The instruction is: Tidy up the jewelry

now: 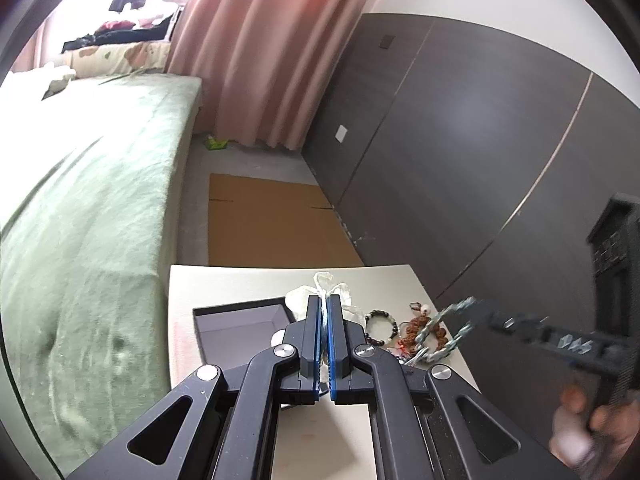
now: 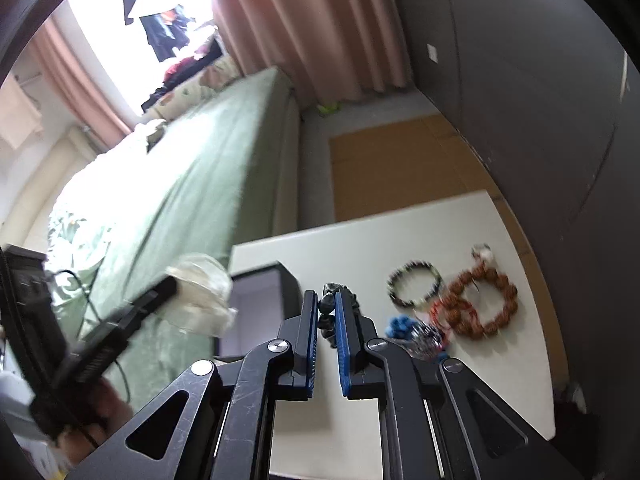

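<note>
My left gripper [image 1: 323, 300] is shut on a clear plastic bag [image 1: 320, 286] and holds it over the table by the open dark box [image 1: 240, 330]; the bag also shows in the right wrist view [image 2: 200, 296]. My right gripper [image 2: 328, 300] is shut on a dark beaded bracelet [image 2: 329, 312], which hangs as a silvery-dark chain in the left wrist view [image 1: 444, 332]. On the white table [image 2: 400, 232] lie a dark bead bracelet [image 2: 414, 283], a brown bead bracelet [image 2: 484, 304] and a blue and clear bead piece [image 2: 416, 330].
A bed with a green cover [image 1: 80, 208] stands left of the table. Flat cardboard [image 1: 272, 220] lies on the floor beyond it. A dark panelled wall [image 1: 480, 140] runs along the right, and pink curtains [image 1: 260, 40] hang at the back.
</note>
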A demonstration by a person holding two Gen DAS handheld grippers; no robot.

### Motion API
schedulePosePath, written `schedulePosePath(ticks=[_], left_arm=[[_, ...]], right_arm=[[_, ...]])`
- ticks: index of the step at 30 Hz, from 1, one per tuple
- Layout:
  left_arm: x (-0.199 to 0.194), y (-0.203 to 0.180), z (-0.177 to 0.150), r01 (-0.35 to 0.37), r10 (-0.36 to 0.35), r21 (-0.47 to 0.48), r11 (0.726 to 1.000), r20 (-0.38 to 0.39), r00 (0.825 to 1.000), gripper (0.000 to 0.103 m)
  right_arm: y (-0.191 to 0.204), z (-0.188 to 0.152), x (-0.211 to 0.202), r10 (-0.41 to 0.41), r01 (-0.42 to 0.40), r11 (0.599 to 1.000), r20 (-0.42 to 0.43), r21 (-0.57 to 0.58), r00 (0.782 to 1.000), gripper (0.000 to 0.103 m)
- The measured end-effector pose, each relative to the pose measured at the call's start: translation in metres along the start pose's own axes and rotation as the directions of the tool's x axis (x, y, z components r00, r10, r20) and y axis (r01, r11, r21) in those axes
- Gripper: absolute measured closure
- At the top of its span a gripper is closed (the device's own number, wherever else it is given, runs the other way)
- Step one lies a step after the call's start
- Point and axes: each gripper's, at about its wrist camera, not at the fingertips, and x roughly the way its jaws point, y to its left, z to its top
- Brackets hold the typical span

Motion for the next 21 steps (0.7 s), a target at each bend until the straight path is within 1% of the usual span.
schedulePosePath(ticks=[5, 8, 11, 16, 17, 19, 20, 21], left_arm=[[0.0, 0.009, 0.003, -0.013, 0.013, -0.022, 1.0, 0.003, 1.0, 0.101], [0.002, 0.017, 0.006, -0.022, 0.022, -0.035, 0.999, -0.001, 1.0, 0.101], [0.006, 0.023, 0.007, -0.036, 0.036, -0.053, 0.998, -0.01, 0.999, 0.101], [0.014, 0.026, 0.006, -0.062, 0.06, -0.05, 0.997, -0.031, 0.998, 0.101], [0.019, 0.026, 0.006, -0.062, 0.06, -0.048, 0.997, -0.042, 0.997, 0.101], [0.028, 0.026, 0.006, -0.055, 0.052, -0.052, 0.997, -0.058, 0.997, 0.1], [0.033, 0.027, 0.006, -0.065, 0.061, -0.053, 0.996, -0.079, 0.995, 0.1], [0.038, 0.027, 0.007, -0.09, 0.084, -0.052, 0.995, -0.1, 0.991, 0.099]], right_arm=[[0.027, 0.021, -0.018, 0.037, -0.034, 0.998, 0.056, -0.053, 0.998, 0.093], [0.038, 0.03, -0.02, 0.073, -0.068, 0.995, 0.064, -0.076, 0.995, 0.093], [0.05, 0.035, -0.012, 0.102, -0.096, 0.99, 0.053, -0.102, 0.993, 0.093], [0.057, 0.029, 0.02, 0.16, -0.159, 0.98, 0.002, -0.122, 0.987, 0.093], [0.056, 0.027, 0.028, 0.159, -0.16, 0.98, -0.016, -0.119, 0.987, 0.093], [0.052, 0.026, 0.035, 0.16, -0.161, 0.98, -0.024, -0.112, 0.987, 0.093], [0.051, 0.026, 0.037, 0.158, -0.16, 0.981, -0.023, -0.11, 0.987, 0.093], [0.049, 0.026, 0.04, 0.157, -0.159, 0.981, -0.025, -0.107, 0.987, 0.093]])
